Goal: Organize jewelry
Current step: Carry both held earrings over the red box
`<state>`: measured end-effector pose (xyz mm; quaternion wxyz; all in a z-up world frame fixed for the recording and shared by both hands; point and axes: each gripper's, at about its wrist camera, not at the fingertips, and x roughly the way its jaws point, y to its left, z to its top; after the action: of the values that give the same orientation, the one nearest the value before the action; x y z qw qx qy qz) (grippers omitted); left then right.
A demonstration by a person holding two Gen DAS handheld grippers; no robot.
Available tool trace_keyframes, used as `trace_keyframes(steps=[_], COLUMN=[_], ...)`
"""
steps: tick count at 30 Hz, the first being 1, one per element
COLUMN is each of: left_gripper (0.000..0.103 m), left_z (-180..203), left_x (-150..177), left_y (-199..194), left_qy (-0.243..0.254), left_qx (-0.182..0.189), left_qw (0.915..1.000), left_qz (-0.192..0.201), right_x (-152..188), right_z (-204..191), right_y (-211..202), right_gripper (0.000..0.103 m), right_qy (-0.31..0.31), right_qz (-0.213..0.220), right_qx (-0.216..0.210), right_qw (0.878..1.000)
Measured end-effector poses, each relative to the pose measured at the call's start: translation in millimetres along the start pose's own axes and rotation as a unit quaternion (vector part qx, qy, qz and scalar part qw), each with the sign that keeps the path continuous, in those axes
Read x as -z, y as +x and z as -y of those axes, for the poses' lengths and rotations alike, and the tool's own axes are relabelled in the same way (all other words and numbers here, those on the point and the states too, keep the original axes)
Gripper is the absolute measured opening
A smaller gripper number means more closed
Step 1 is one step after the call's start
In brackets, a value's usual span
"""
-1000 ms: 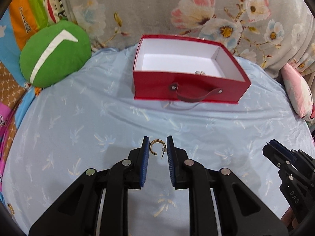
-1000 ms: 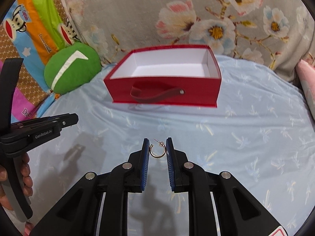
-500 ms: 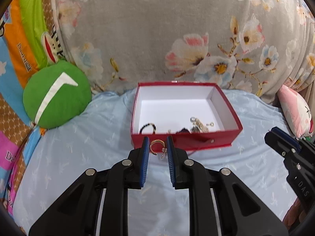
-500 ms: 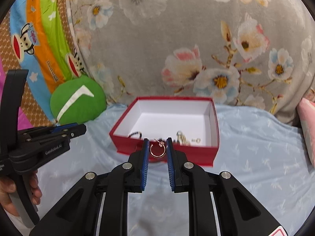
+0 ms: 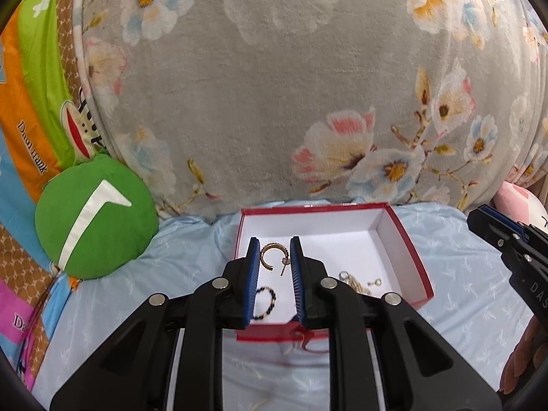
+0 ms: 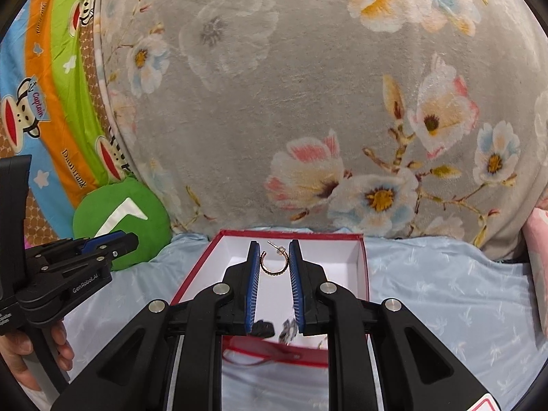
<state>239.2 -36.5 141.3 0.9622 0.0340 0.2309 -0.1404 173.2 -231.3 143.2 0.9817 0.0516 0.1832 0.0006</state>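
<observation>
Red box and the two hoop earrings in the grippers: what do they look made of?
Red box: looks like card or paperboard, thin straight walls, matte white inside, slightly glossy red outside.

Hoop earring in the left gripper: gold-coloured metal, shiny, beaded outer edge, thin post.

Hoop earring in the right gripper: likewise shiny gold or rose-gold metal with a post. Solid or plated cannot be told.
</observation>
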Motion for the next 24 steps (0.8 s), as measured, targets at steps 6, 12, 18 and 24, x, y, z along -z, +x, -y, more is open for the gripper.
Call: trace_keyframes(steps=[6, 12, 18, 24], left_gripper=[0.017, 0.017, 0.017, 0.017], left_z=[3, 12, 18, 20], left_x=[-21, -35, -41, -42], left_y=[26, 57, 87, 112], left_qy=[-0.003, 0.011, 0.013, 0.01], left_qx=[0.008, 0.005, 0.001, -0.003], left_qw=[0.9999, 0.9999, 0.9999, 0.9999], left_qz=[0.008, 0.01, 0.001, -0.008], right_x=[-17, -26, -26, -21], right_z=[4, 9, 18, 30], right_y=[37, 75, 107, 130], right_gripper=[0.015, 0.016, 0.016, 0.016], right_qy=[-0.003, -0.007, 0.002, 0.018], right_qz=[-0.003, -0.016, -0.03, -0.043], right_qx=[0.002, 0.004, 0.002, 0.002], right_qw=[1.0, 1.0, 1.0, 0.999])
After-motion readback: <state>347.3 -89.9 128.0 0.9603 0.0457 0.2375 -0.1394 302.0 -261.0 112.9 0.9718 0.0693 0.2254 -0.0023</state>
